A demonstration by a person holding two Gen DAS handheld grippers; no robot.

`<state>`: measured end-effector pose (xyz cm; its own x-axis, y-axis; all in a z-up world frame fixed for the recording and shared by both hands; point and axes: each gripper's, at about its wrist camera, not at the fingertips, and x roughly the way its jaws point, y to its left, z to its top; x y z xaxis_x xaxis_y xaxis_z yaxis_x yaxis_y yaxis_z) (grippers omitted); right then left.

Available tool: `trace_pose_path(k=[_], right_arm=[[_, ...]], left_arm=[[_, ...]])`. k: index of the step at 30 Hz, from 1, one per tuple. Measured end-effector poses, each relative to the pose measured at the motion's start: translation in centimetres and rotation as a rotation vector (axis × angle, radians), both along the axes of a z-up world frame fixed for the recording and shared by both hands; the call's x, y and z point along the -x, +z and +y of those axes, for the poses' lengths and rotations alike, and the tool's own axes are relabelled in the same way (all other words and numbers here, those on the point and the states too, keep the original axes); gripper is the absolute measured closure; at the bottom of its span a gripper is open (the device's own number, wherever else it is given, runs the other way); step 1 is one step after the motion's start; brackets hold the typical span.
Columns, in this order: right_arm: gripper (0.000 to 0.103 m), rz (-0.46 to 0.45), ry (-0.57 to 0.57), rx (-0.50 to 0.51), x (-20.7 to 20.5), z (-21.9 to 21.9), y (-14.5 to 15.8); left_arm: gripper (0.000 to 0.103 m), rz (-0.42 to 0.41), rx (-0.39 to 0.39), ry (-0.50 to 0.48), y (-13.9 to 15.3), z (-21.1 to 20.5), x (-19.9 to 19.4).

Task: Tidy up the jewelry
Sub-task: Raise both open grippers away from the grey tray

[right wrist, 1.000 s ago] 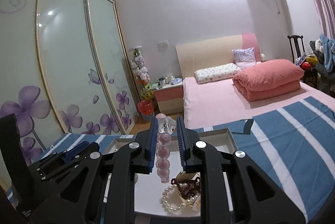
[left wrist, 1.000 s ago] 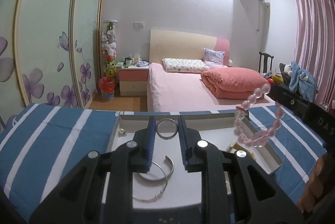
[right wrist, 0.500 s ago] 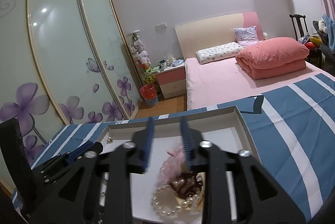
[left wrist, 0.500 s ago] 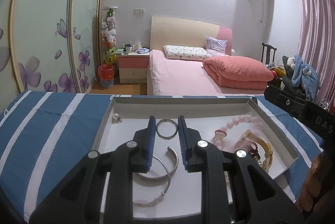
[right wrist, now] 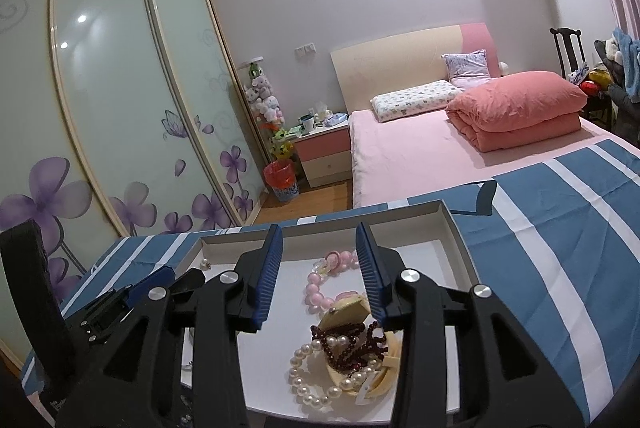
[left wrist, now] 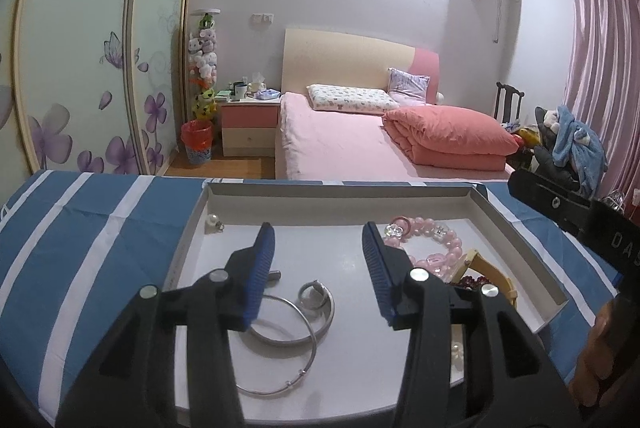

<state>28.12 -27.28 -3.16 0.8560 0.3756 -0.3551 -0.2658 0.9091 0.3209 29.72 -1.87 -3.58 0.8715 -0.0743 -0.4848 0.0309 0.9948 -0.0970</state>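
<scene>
Left hand-held gripper [left wrist: 318, 248] wide, empty | right hand-held gripper [right wrist: 319, 248] wide, empty | pink bead bracelet [right wrist: 320, 282] in tray [right wrist: 460, 240]

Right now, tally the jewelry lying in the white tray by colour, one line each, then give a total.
Silver: 3, the thin bangle, open cuff and ring
Pink: 1, bead bracelet
White pearl: 2, pearl strand and single pearl
Dark red: 1, bead string
Cream: 1, watch
Total: 8

Both wrist fisheyes sit low and close over the white tray [left wrist: 520, 248] [right wrist: 460, 240], facing the bed [left wrist: 340, 148] [right wrist: 420, 156], right view angled further left.
</scene>
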Motion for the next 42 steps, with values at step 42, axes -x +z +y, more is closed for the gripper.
trace_pose_path(k=[42], right_arm=[[0.064, 0.261, 0.045, 0.156, 8.7, -1.7, -4.8]], left_arm=[[0.058, 0.385, -0.126, -0.162, -4.9, -0.7, 8.1]])
